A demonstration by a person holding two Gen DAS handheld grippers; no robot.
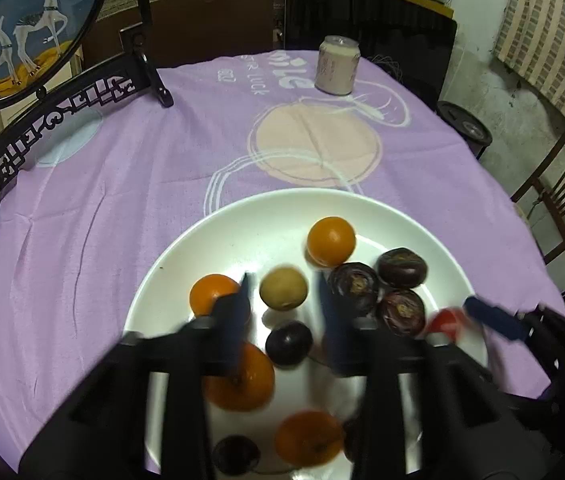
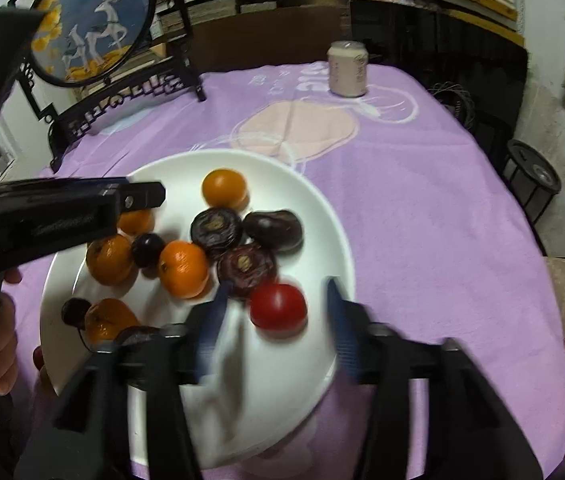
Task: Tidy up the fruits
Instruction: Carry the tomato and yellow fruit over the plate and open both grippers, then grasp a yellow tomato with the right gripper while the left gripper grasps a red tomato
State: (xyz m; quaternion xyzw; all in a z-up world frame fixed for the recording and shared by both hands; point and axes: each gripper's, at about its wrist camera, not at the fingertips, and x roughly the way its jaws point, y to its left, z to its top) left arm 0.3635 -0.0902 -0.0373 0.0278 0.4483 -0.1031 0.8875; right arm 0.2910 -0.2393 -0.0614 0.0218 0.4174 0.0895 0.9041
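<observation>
Left gripper (image 1: 282,292) and right gripper (image 2: 278,312) hover, jaws spread and empty, over the plate (image 1: 242,216); fruit sits piled there, tomato (image 2: 278,306) at five o'clock; judged mid-release, next fetch more fruit

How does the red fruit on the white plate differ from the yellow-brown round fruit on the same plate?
The red fruit is bright red and glossy; the yellow-brown fruit is dull and pale. The red fruit lies near the plate's rim, between the right gripper's open fingers; the yellow-brown fruit lies further in, between the left gripper's open fingers. Neither is gripped. Both are round, small, and lie on the plate.
</observation>
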